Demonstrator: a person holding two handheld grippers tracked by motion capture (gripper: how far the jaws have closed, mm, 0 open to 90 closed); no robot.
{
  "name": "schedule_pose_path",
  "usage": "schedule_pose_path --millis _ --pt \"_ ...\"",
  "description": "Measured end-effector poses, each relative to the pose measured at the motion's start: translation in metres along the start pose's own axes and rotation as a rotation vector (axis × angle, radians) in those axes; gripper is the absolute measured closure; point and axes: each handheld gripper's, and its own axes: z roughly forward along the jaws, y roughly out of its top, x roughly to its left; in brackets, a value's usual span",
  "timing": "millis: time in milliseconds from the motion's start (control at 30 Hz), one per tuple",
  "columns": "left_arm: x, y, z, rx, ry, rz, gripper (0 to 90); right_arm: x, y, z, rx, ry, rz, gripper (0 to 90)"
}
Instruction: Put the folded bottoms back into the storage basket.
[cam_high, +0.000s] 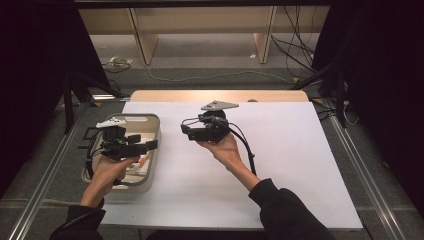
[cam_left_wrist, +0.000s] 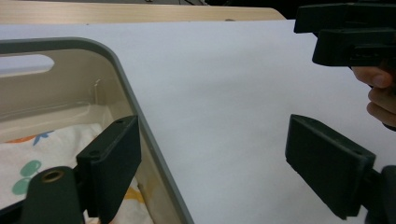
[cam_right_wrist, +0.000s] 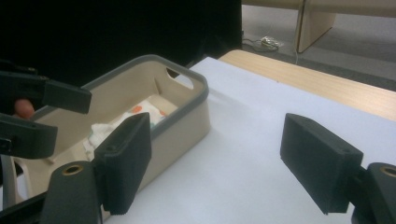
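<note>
Cloth (cam_right_wrist: 140, 116): a white cloth with orange and green print is lying crumpled on the floor of the bin, nothing gripping it; the left gripper view is showing it (cam_left_wrist: 28, 158) under that gripper's near jaw.
Bin (cam_high: 150, 125): a beige bin with a grey rim and a cut-out handle is sitting at the left edge of the white sheet, its open top facing up.
Left gripper (cam_high: 150, 146): it is hovering over the bin, pointing toward the middle of the table; its jaws are standing wide apart and bare, one above the cloth, the other out over the sheet, straddling the bin's near wall.
Right gripper (cam_high: 185, 128): it is hanging above the sheet just beside the bin, pointing at it; its jaws are spread wide with nothing between them.
White sheet (cam_high: 280, 150): it is covering the table.
Table (cam_high: 220, 95): a wooden strip is showing at the far edge.
</note>
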Motion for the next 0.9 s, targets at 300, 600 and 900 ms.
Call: schedule_pose_path --millis 300,600,900 --pt "-0.013 -0.002 0.006 -0.029 -0.051 0.005 17.9 -0.009 -0.015 -0.022 -0.013 -0.004 0.002 26.0" --pt "-0.027 -0.005 0.013 -0.010 -0.067 0.051 17.6 -0.020 -0.029 -0.040 -0.021 -0.006 0.032 26.0" --pt "-0.035 -0.008 0.018 -0.005 -0.090 0.072 17.3 -0.016 -0.031 -0.043 -0.025 0.008 0.038 25.8"
